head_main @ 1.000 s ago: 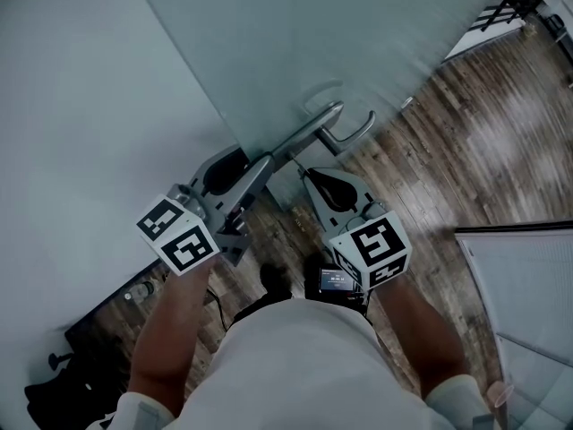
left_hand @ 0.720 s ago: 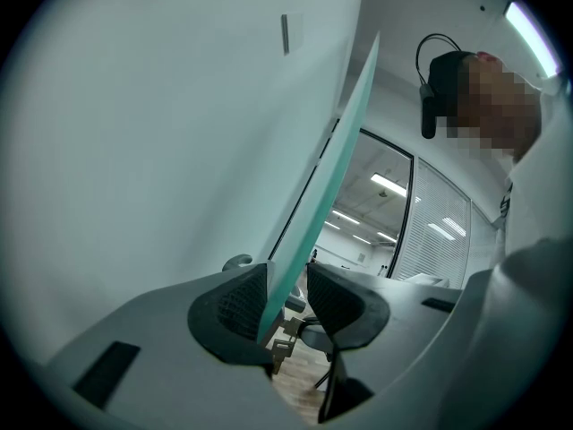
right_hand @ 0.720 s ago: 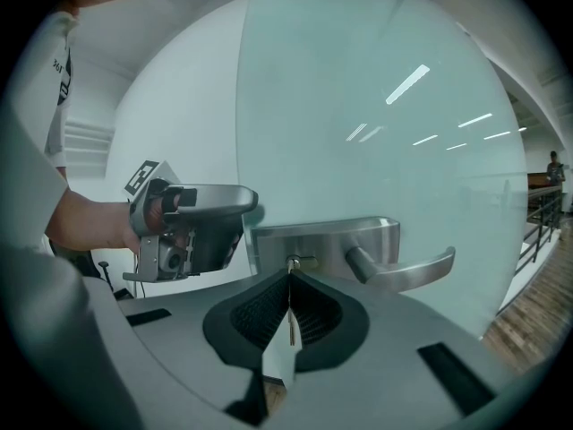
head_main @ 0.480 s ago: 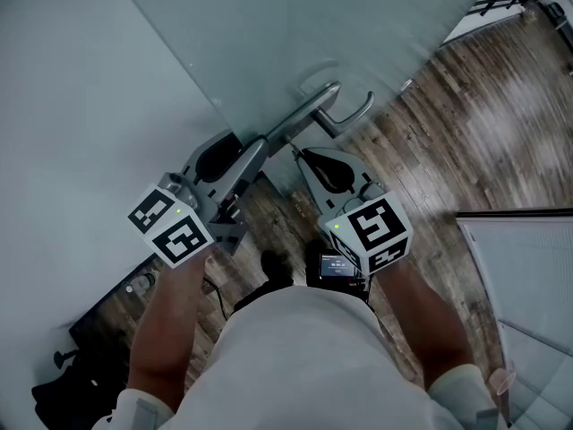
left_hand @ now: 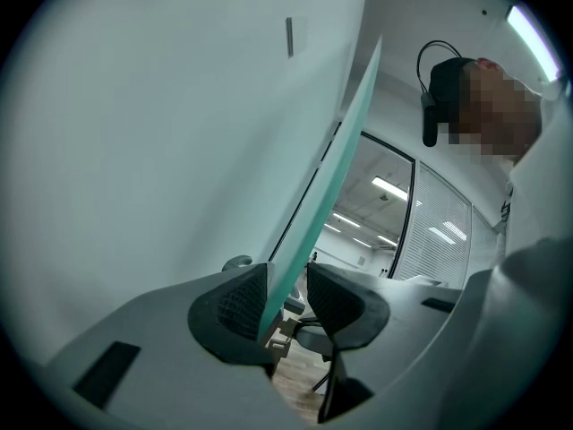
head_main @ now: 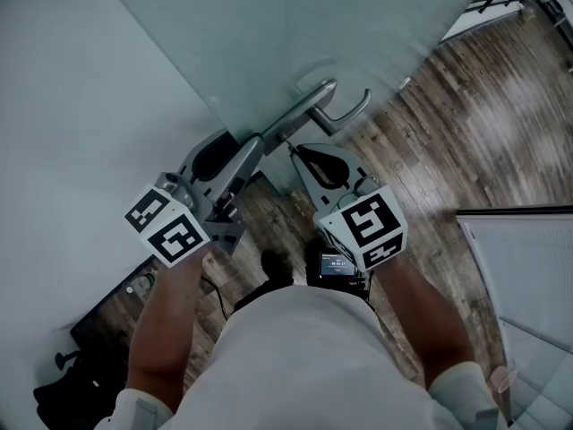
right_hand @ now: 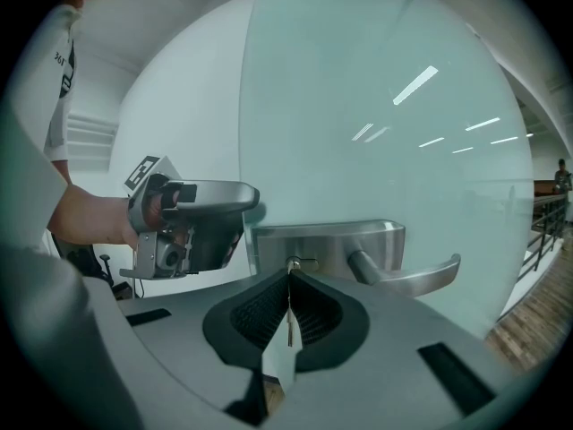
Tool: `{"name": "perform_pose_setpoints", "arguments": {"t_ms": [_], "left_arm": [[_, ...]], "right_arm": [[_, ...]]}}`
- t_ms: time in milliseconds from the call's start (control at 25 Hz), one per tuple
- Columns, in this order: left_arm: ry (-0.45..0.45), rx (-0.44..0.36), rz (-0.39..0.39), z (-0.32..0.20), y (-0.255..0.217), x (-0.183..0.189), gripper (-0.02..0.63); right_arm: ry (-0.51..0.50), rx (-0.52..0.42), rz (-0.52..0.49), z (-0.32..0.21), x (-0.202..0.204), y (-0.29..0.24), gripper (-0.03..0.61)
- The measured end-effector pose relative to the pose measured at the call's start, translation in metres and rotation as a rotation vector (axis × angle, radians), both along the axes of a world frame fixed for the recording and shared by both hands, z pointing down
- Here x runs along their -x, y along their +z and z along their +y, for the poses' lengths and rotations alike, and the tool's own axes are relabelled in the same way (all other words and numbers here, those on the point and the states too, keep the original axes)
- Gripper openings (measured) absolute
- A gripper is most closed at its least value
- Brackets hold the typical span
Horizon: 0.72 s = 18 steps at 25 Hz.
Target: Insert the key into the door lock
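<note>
At lock (right_hand: 293, 263) | right gripper (right_hand: 288, 287) clamps key (right_hand: 288, 322) | left gripper (left_hand: 286, 299) straddles door edge (left_hand: 333, 155)

An office — glass door (head_main: 358, 25), window blinds (left_hand: 440, 231), ceiling strip lights (left_hand: 391, 186).

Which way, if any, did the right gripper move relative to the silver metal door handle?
No, hardly: the right gripper keeps its place just below the silver metal door handle; both shifted together.
</note>
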<state>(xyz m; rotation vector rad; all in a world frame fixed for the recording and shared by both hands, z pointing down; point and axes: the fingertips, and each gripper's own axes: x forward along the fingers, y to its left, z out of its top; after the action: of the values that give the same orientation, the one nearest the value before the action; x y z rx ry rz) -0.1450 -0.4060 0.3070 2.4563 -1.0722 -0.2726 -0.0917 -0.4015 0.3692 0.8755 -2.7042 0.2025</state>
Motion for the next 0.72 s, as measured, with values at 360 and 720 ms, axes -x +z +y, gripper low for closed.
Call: {"name": "perform_pose_setpoints", "arguments": {"t_ms": [360, 720], "left_arm": [[0.003, 0.004, 0.007, 0.0001, 0.0006, -0.0007, 0.150], [-0.002, -0.002, 0.003, 0.0003, 0.0006, 0.0005, 0.150]], "right_arm": [[-0.001, 0.019, 0.000, -0.0001, -0.0005, 0.0017, 0.015], [0.004, 0.038, -0.012, 0.0003, -0.0005, 0.0019, 0.015]]}}
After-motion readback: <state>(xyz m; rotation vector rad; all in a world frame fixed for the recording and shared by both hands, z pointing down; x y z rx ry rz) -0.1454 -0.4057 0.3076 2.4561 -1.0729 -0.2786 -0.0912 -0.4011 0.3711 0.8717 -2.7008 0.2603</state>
